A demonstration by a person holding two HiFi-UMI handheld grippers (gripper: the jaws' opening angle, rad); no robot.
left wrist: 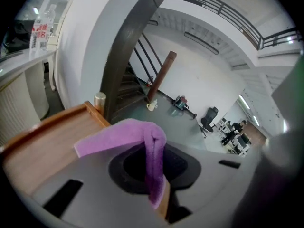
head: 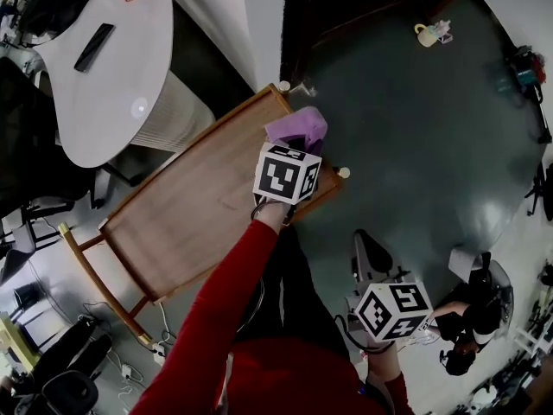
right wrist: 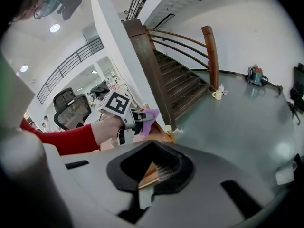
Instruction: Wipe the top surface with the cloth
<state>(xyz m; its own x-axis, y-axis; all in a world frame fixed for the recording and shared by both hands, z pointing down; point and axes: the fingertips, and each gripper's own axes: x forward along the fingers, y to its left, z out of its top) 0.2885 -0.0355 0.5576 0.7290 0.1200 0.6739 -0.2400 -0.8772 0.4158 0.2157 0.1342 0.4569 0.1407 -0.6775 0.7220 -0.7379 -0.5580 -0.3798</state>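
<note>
dark green floor (head: 415, 128) fills the right half of the head view. white rounded table (head: 112, 67) at 10 o'clock of the wooden top (head: 190, 214), with a black bar-shaped item (head: 94, 47) lying on it. the wooden top is a rimmed tray-like surface set diagonally, with pale knobs at its corners. red sleeve (head: 225, 318) reaches up from 6 o'clock to the left gripper (head: 289, 150), which sits at the top's 1 o'clock corner. its jaws are clamped on the purple cloth (head: 301, 126); the cloth is bunched and drapes over the jaw tips above that corner, and contact with the wood is unclear. right gripper (head: 370, 253) is at 5 o'clock of the left one, off the top, over the floor. its jaws stand slightly apart with nothing between them. small yellow mug (head: 425, 35) on the floor at 1 o'clock, well apart.
</note>
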